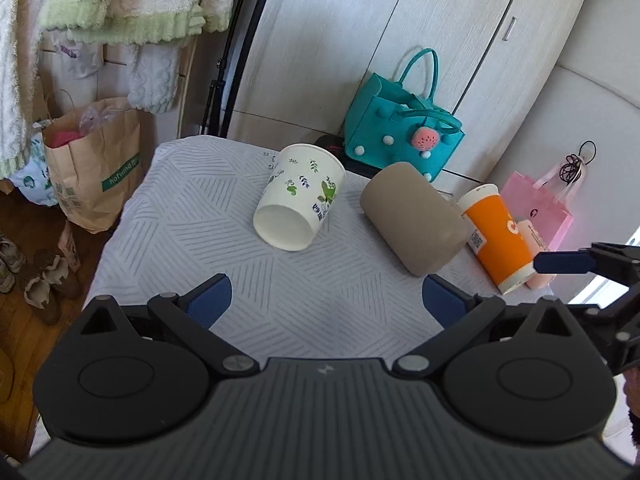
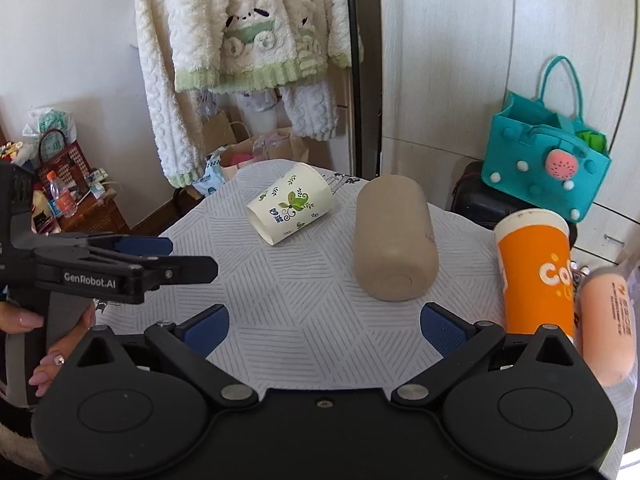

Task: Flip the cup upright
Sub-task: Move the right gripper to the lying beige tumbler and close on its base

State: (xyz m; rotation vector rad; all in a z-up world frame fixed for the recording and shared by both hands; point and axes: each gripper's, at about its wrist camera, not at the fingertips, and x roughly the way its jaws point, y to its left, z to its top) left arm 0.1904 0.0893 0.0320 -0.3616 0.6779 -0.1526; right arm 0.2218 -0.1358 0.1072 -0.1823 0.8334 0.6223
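Observation:
A white paper cup with a leaf print (image 1: 300,196) lies on its side on the patterned table cover (image 1: 192,232); it also shows in the right wrist view (image 2: 291,209). A beige cup (image 1: 414,224) lies on its side to its right, its base towards the right wrist camera (image 2: 392,238). An orange cup (image 1: 498,236) lies at the table's right edge (image 2: 536,272). My left gripper (image 1: 326,300) is open and empty, short of the cups. My right gripper (image 2: 324,322) is open and empty, just before the beige cup.
A pale pink bottle (image 2: 608,328) lies beside the orange cup. A teal felt bag (image 1: 400,136) and a pink bag (image 1: 536,208) stand behind the table. A brown paper bag (image 1: 96,168) and shoes sit on the floor to the left. Clothes hang above.

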